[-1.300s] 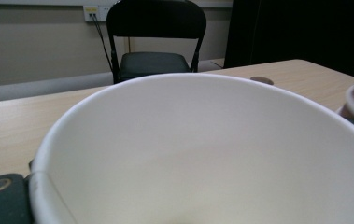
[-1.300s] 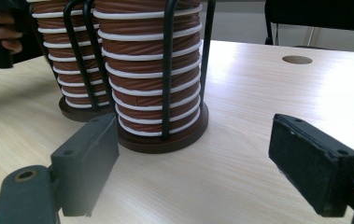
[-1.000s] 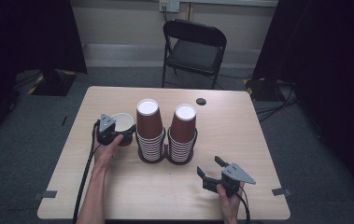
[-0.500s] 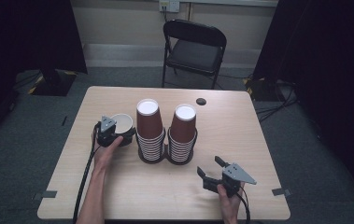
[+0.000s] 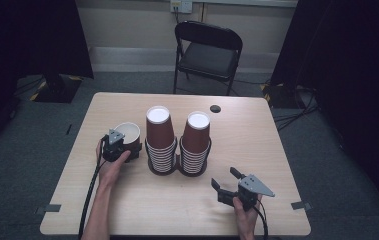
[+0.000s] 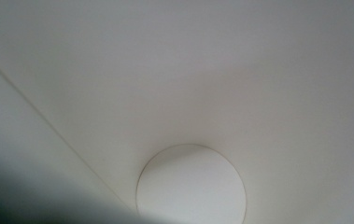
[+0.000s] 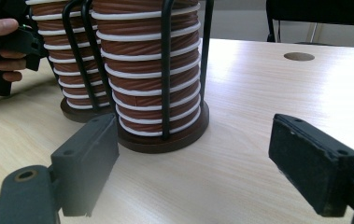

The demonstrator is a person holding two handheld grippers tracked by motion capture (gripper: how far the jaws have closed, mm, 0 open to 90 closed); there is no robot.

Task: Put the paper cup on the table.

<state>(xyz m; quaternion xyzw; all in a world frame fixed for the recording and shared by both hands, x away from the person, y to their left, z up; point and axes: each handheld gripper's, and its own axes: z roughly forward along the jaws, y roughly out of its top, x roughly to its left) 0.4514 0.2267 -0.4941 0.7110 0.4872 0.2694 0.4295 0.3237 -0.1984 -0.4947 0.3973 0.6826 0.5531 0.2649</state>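
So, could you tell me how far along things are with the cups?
One loose cup is in hand: the left gripper holds it tilted beside the two stacks in their rack. The right gripper rests open near the table edge, holding nothing. Where that cup goes next isn't shown.

High view: dim room, black curtains at both sides, table [image 5: 257, 150] lit evenly from overhead, soft short shadows, slightly soft focus. Left gripper view: pale cup interior [image 6: 191, 182] at very close range, low contrast, dark blurred patch lower left. Right gripper view: bright glare on tabletop [image 7: 258, 79] behind the cup stacks [image 7: 151, 70], near jaws soft, background blurred.
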